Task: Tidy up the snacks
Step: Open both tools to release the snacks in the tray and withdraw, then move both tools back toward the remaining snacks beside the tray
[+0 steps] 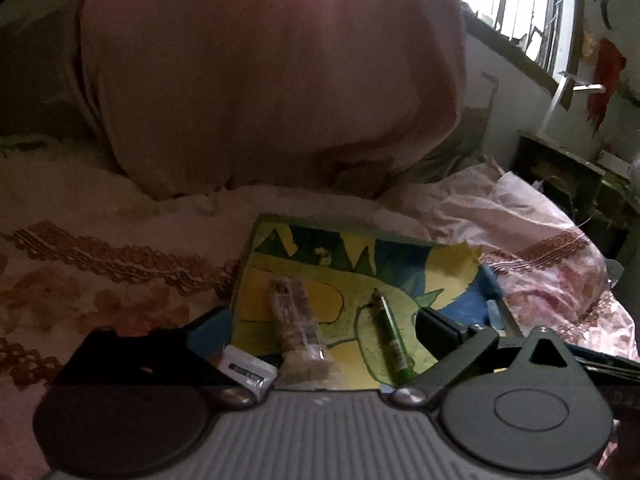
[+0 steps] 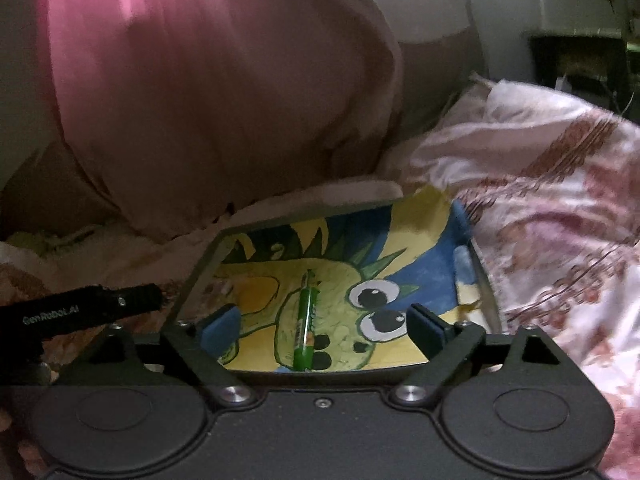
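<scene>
A tray with a yellow, green and blue dinosaur picture (image 1: 400, 264) lies on the bed; it also shows in the right wrist view (image 2: 424, 240). On it lie a clear-wrapped snack bar (image 1: 294, 320) and a thin green snack stick (image 1: 390, 336), which also shows in the right wrist view (image 2: 306, 320). My left gripper (image 1: 320, 344) is open over the tray's near edge, its jaws either side of the bar and stick. A small white packet (image 1: 248, 372) lies by its left jaw. My right gripper (image 2: 320, 328) is open and empty, its jaws astride the green stick.
A big pink pillow (image 1: 272, 80) stands behind the tray. Floral bedding (image 2: 552, 208) is bunched to the right of the tray. A window (image 1: 520, 4) and dark shelves (image 1: 568, 176) are at the far right. The left gripper's arm (image 2: 80, 312) reaches in at the left.
</scene>
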